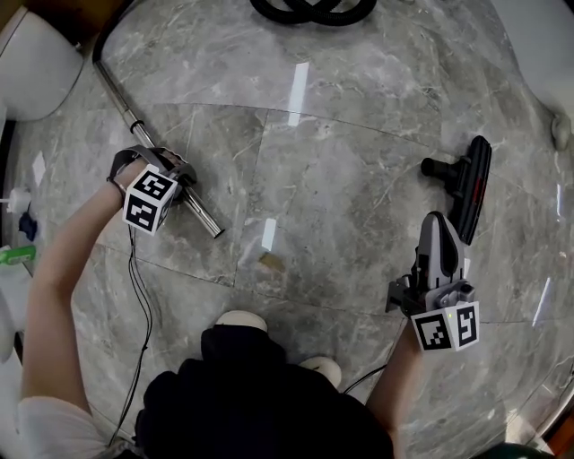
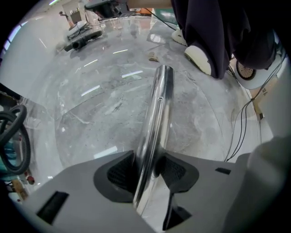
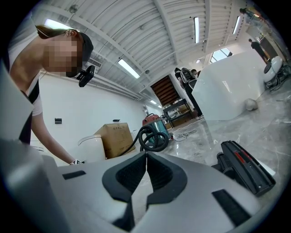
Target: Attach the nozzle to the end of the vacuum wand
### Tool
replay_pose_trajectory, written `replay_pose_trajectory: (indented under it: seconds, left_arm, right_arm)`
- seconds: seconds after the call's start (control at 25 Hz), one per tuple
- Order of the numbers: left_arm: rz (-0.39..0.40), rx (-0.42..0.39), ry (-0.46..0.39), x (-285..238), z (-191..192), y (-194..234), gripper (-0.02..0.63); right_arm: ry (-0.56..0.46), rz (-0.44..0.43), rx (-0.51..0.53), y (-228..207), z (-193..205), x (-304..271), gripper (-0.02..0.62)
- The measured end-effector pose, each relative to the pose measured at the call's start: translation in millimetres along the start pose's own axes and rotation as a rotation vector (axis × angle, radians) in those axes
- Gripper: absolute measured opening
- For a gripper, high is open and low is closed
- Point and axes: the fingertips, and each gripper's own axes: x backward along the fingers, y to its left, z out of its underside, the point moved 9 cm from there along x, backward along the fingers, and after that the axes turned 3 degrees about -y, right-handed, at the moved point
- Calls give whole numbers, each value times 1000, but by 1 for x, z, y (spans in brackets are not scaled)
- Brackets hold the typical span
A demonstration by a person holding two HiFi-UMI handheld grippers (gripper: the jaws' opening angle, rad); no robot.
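- Shoes (image 1: pixel 240 320) sit nearest the person. What comes just beyond them?
- A small brown scrap (image 1: pixel 267 261) on the marble floor (image 1: pixel 359 125), then the open end of the vacuum wand (image 1: pixel 204 218). The wand lies flat, and its long axis slants from that near end away to the far left of the floor.
- Who has it?
- The left gripper (image 1: pixel 182 182) points straight down and pinches the chrome tube a little back from the open end. In the left gripper view both ribbed pads (image 2: pixel 120 175) press on the metal.
- And the other one?
- The right gripper (image 1: pixel 434 224) hangs level on the right, its jaws pressed together with nothing between them.
- Where is the nozzle (image 1: pixel 468 188)?
- It's on the floor just ahead of the right gripper's tip and slightly to its right, well apart from the wand's end. It is a long black floor head lying near to far, and its round neck sticks out toward the wand's side.
- So what does the move turn on?
- I'd judge the right hand is much the nearer to the nozzle, but its jaws must spread first. Then the neck and the open tube end have to come onto one line.
- Is anything in between?
- Only bare tile and the scrap. Farther off, a black hose (image 1: pixel 309 16) coils at the far edge. The right gripper view shows a teal vacuum canister (image 3: pixel 160 125) and a cardboard box (image 3: pixel 116 136) behind.
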Motion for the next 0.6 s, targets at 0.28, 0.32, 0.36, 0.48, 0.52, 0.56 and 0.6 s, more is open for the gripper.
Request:
replay_pose_trajectory:
  seconds: [0.28,0.32,0.36,0.48,0.52,0.56,0.6]
  left_arm:
    - [-36,-22,-5,2,-10,-8,160]
    - [-57,-14,-28,2,-16,-7,160]
    - [-78,-7,-55,3,-26,-5,160]
    - [-145,16,-135,8,-63,4,158]
    - [-166,25,-155,10,-74,8,158]
    - [-184,33,-170,11,-85,12,158]
    - [-197,41,-181,13,-95,16,156]
  right_arm:
    - [6,5,2,-2,0,3,17]
    - [5,12,-1,-4,0,5,17]
    - [3,19,-3,-5,-1,7,17]
    - [3,37,-6,-10,-2,14,17]
    - [2,42,-8,-11,-2,16,17]
    - [1,47,-10,-12,-2,18,17]
    - [1,52,-12,-13,-2,20,17]
